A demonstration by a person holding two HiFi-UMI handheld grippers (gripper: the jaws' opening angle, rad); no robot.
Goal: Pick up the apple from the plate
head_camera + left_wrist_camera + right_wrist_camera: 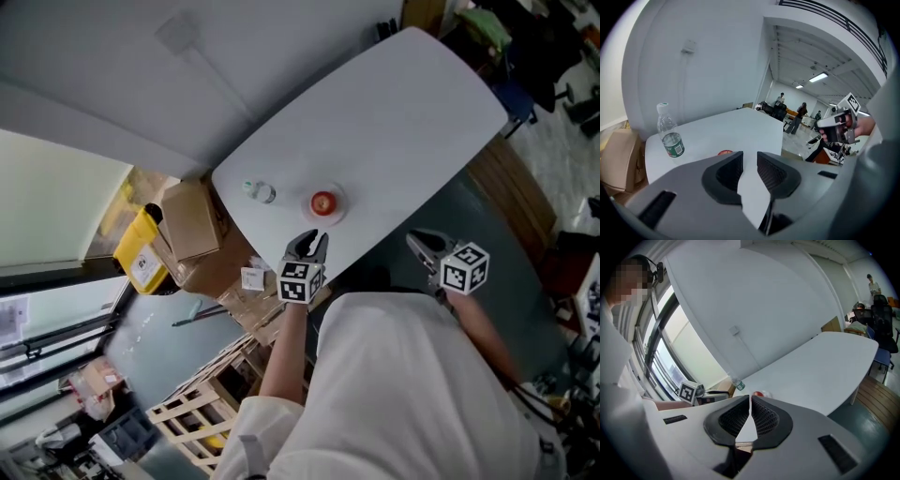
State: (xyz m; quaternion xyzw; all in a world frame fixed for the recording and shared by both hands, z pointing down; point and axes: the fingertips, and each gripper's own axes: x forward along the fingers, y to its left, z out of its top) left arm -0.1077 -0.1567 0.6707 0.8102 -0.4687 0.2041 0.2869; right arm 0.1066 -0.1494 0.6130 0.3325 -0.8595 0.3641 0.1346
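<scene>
A red apple point(322, 202) sits on a small pale plate point(337, 210) near the front edge of the white table point(412, 122). Just short of that edge, a little before the apple, my left gripper point(315, 240) holds its jaws a narrow gap apart with nothing between them. In the left gripper view the apple point(724, 153) peeks over the left jaw of the left gripper point(750, 157). My right gripper point(416, 240) hangs off the table to the right, over the floor, shut and empty. The right gripper view shows the right gripper point(750, 399) with the apple point(758, 393) far ahead.
A clear water bottle point(260, 192) with a green label stands left of the plate. Cardboard boxes point(192, 220), a yellow container point(141, 251) and a wooden pallet point(202, 408) lie on the floor beside the table's left end. People stand far off point(800, 115).
</scene>
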